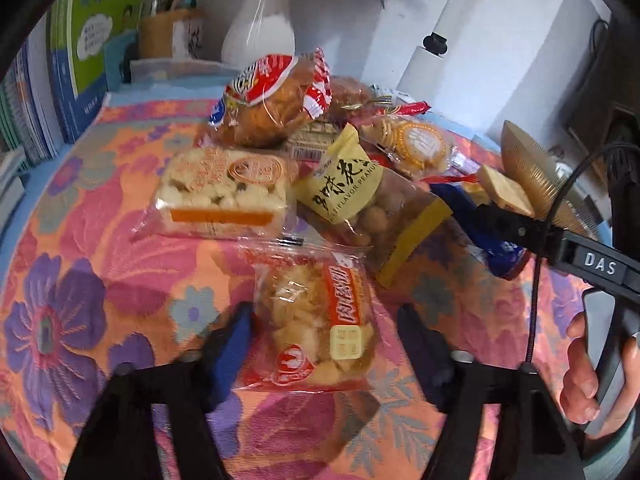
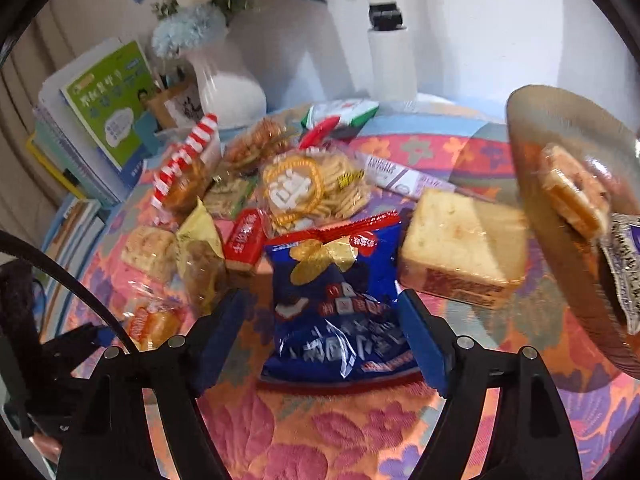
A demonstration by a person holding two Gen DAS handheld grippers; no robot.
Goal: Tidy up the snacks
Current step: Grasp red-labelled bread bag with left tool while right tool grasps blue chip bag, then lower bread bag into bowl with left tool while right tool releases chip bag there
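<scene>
Both grippers straddle packets on the flowered orange-pink tablecloth (image 1: 80, 208), probably to lift them: left gripper (image 1: 324, 344) half-open around a clear red-labelled pastry packet (image 1: 316, 320) (left pad touching), right gripper (image 2: 322, 320) wider around a blue crinkly foil snack bag (image 2: 336, 300).

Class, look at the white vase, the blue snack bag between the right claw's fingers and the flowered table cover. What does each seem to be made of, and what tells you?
White vase: likely glazed ceramic; smooth, with bright streak reflections.
Blue snack bag: glossy plastic film; crinkled, with sharp glints.
Flowered table cover: woven fabric, matte; raised thread texture in the flowers.
</scene>
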